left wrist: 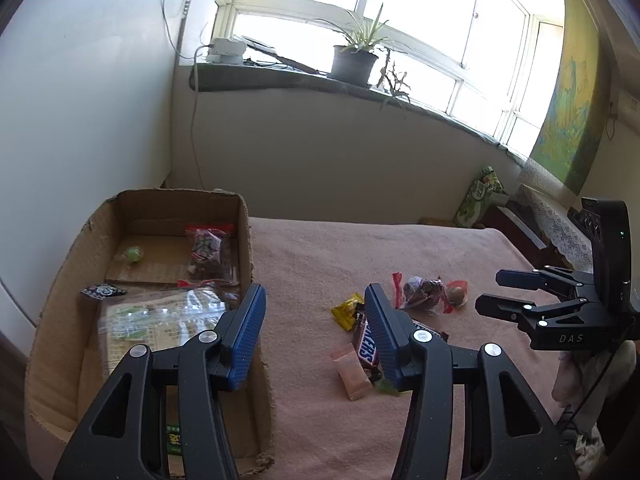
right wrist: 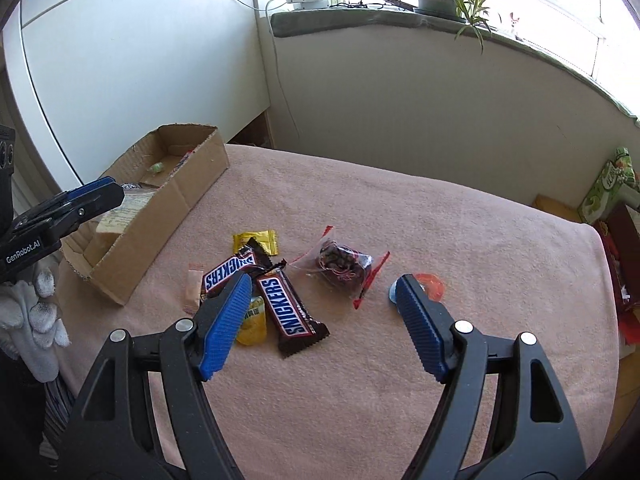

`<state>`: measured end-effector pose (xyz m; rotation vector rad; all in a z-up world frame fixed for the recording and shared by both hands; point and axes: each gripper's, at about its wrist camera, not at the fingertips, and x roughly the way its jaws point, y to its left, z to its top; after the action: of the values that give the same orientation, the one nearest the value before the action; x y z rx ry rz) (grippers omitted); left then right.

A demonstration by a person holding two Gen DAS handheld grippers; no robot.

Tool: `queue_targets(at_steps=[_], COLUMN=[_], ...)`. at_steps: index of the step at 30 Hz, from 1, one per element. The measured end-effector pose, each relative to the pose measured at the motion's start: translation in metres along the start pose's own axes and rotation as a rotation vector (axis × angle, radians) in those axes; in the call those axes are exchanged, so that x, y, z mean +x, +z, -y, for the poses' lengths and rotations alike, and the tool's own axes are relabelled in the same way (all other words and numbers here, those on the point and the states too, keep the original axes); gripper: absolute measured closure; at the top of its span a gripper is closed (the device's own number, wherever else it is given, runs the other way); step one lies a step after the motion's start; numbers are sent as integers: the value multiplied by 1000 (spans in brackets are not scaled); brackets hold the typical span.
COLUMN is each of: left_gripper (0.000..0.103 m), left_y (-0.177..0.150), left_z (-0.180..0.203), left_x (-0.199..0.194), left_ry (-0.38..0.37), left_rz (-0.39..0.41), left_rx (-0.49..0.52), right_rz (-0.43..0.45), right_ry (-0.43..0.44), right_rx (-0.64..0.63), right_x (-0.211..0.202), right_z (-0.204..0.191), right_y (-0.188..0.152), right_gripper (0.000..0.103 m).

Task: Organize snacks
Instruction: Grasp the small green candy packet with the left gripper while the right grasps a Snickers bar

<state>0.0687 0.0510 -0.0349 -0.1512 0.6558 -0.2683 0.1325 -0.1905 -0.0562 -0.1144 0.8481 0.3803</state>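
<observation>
my left tongs (left wrist: 314,300) hang part open and empty by the box (left wrist: 244,216); my right tongs (right wrist: 324,286) gape wide, empty, over the snickers (right wrist: 290,310).

Brown Snickers bars (right wrist: 294,312) with blue-white lettering, a yellow candy (right wrist: 256,241), a tan box (right wrist: 168,208), and a pink blanket (right wrist: 400,380).

The pink-blanketed bed (right wrist: 400,380) lies bare along its near edge and across its far half up to the wall. A loose cluster of snacks (right wrist: 280,280) takes up the middle. The cardboard box (right wrist: 168,216) stands along the left edge, its right wall a barrier beside the cluster, with a strip of open blanket between them. At the far right corner a green package (right wrist: 608,188) crowds the edge.
</observation>
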Motion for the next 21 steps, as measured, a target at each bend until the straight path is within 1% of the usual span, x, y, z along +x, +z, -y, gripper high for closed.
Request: queue_targets(at_steps=[3,6,8,9,11,13,15,17,18,21], left_gripper=[61,68,76,78,79,80,80,81,81,82], left_y=[-6,-15,-22,-26,-32,-34,-36,-36,-37,-37], left_z=[22,39,47,51,58,62,65,66,66,67], left_x=[9,18,27,32,39,44,47,51,52,56], left_ry=[-56,-101,-125,-128,-126,-129,-128,-127,-128,-126], left_rz=[-43,-88,-131,-151,-180,-205,-218,-232,-237,-252], left_rx=[50,98,120,132,159,173,184,186,186,182], right_rz=[-21,-37,-47,-52,-66,-75,-83,-95,-103,-120], right_ry=[16,38,50,57,83,103,118,131,134,140], right_rx=[9,-6,-23,-32,-47,-61,-77,-93,-102,-111], right_x=[3,7,11,13,19,24,29,35,38,47], right_z=[10,10,9,8,5,1,-2,-5,-6,-7], right_y=[-6,-12,-15,-15,-16,-16,-16,-17,-18,-20], right_gripper=[26,26,27,30,41,45,46,54,56,57])
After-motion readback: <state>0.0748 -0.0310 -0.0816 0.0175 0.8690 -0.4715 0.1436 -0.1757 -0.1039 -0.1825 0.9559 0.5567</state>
